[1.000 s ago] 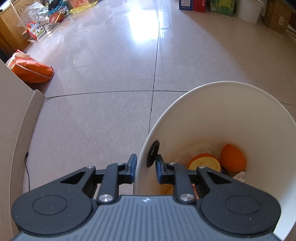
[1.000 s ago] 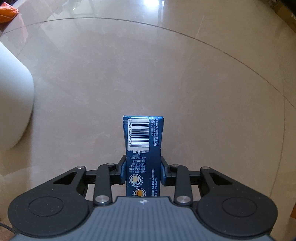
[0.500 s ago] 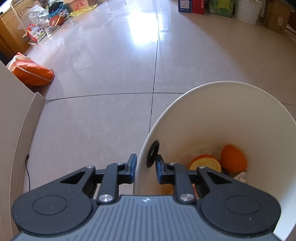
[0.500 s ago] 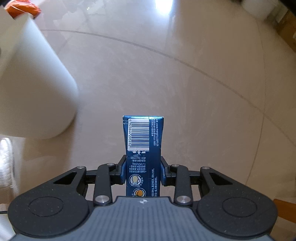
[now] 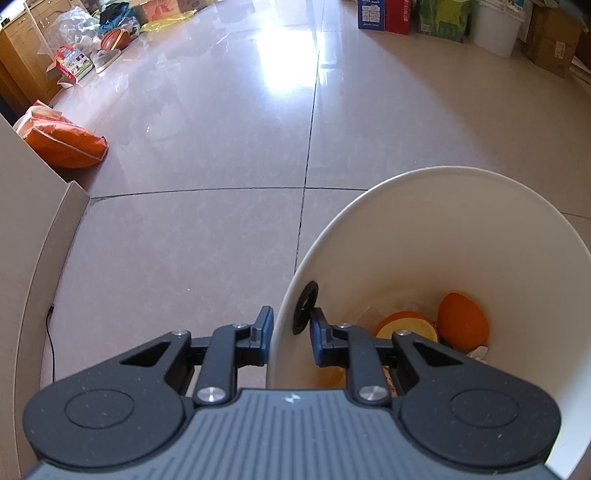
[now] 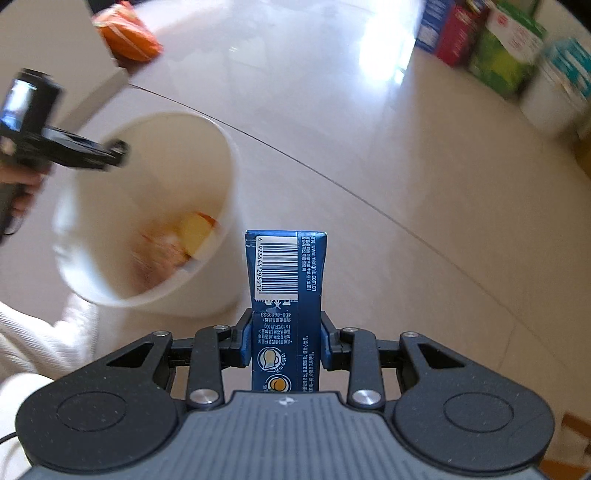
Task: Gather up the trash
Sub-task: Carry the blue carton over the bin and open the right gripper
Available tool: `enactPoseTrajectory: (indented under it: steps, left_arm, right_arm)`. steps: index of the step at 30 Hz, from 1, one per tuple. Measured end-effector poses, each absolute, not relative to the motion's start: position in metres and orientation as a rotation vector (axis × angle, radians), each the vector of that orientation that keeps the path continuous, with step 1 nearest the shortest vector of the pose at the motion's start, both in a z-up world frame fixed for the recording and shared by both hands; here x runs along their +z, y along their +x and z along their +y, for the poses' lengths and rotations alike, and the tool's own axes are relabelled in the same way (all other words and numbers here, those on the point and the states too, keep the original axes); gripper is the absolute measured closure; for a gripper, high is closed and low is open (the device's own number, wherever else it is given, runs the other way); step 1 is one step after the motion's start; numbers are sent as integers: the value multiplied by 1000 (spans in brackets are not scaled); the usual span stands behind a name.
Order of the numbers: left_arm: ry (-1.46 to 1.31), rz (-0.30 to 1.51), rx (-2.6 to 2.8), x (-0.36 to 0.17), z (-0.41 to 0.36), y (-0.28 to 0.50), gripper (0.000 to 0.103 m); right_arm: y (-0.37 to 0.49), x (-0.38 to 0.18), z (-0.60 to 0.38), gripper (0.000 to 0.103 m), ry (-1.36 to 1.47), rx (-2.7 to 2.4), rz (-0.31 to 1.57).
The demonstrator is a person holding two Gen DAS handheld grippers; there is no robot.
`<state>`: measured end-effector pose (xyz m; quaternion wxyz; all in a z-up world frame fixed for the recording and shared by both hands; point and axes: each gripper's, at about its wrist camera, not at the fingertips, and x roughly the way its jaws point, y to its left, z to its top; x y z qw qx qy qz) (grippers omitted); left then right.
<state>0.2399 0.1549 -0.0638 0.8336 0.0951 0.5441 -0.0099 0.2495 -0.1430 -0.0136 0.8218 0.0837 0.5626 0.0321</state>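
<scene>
Take the white bin [image 5: 461, 236] as your landmark. Far to its left, against a pale panel [image 5: 26, 206] at the frame's edge, an orange bag [image 5: 62, 142] lies on the tiled floor [image 5: 207, 236], and beyond that a basketball [image 5: 115, 38] sits among loose clutter along a wooden cabinet [image 5: 18, 62]. Your left gripper [image 5: 290, 334] is clamped on the bin's near left rim: one blue pad is outside the wall, the other inside it, right beside a black round fitting [image 5: 304, 306] on the inner wall. Down in the bin, to the right of that inside pad, you can see an orange half [image 5: 406, 325] cut face up, and a whole orange piece [image 5: 461, 321] just beside it, with a scrap of white paper [image 5: 478, 350] below. Beyond the bin, along the far wall, stand coloured boxes [image 5: 384, 16] and a white bucket [image 5: 495, 26]. In the right wrist view the bin appears blurred on the left, with your left hand [image 6: 18, 188] on its tool and a white sleeve [image 6: 40, 336] below it. To the right of the bin and apart from it, your right gripper [image 6: 286, 339] is closed on a blue drink carton [image 6: 286, 280], pads pressing both its narrow sides; the carton stands upright between them, barcode uppermost, held above the floor just beside the bin's rim, not yet over its mouth.
</scene>
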Motion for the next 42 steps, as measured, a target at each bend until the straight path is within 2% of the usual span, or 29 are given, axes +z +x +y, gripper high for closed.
enactPoseTrajectory:
  steps: [5,10,22,24,25,26,27,32,42]
  left_arm:
    - [168,1164,-28,-64,161,242,84]
    - [155,1169,-34,-64,164,244,84]
    - [124,1182,-35,-67,171,249,84]
    - [122,1184,-37,-68,172,250,84]
    - [119,1185,-37,-67,173,250,84]
    - [116,1186,-36,-68,173,250,84]
    - [113,1187,-36,-68,175,251,84]
    - [99,1190,-35,-67,177,252,84]
    - [84,1196,-34,-68,179,252,84]
  right_arm:
    - [271,20,-103,65,159,143,1163]
    - [317,19,-55,65,133,202,1154]
    - [368,-1,-12,65,135,209,1160]
    - [372,-3,-6,56,114,205,1153]
    - [373,-3,-4,39,103,200,1148]
    - [373,-1,-3,26,95,185,1132]
    - [370,4,-6,23,92,179,1117]
    - [374,4,-11,16,126,153,1123]
    - [370,11,-23,14,164,99,1158]
